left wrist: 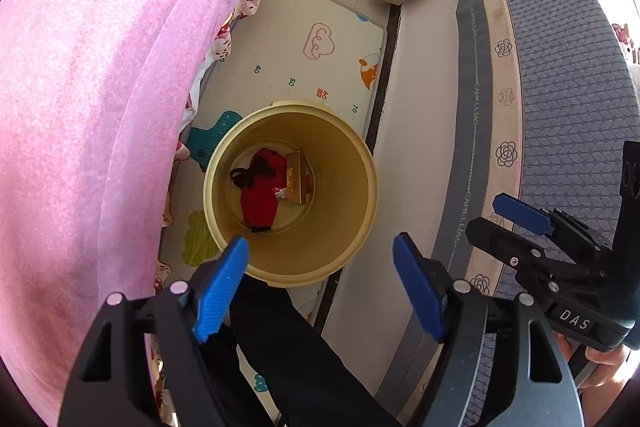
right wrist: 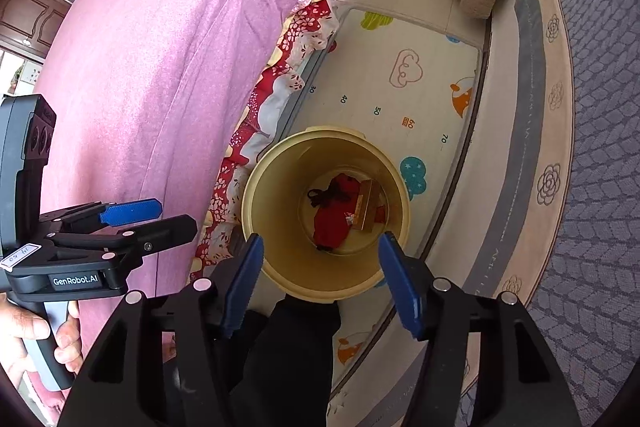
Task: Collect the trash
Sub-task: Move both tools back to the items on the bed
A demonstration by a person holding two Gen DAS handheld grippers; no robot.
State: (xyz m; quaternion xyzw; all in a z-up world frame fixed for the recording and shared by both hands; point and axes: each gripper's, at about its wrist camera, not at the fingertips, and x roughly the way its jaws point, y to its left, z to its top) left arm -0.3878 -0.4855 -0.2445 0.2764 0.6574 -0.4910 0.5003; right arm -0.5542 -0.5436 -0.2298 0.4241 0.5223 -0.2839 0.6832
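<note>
bin: we see one yellow trash bin (left wrist: 290, 263) on the play mat (left wrist: 316, 39)
trash: two items inside, red pouch (left wrist: 260, 195), gold box (left wrist: 298, 177)
tongs: left tongs (left wrist: 320, 287) and right tongs (right wrist: 320, 283) both spread, empty, above the bin

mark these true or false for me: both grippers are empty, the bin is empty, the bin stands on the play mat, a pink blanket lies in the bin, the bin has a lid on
1. Both grippers are empty. True: the left gripper and the right gripper both have open fingers with nothing between them.
2. The bin is empty. False: the yellow bin holds a red cloth item and a gold box.
3. The bin stands on the play mat. True: it rests on the play mat with cartoon prints.
4. A pink blanket lies in the bin. False: the pink blanket lies on the bed beside the bin.
5. The bin has a lid on. False: its top is open and the bottom is visible.
</note>
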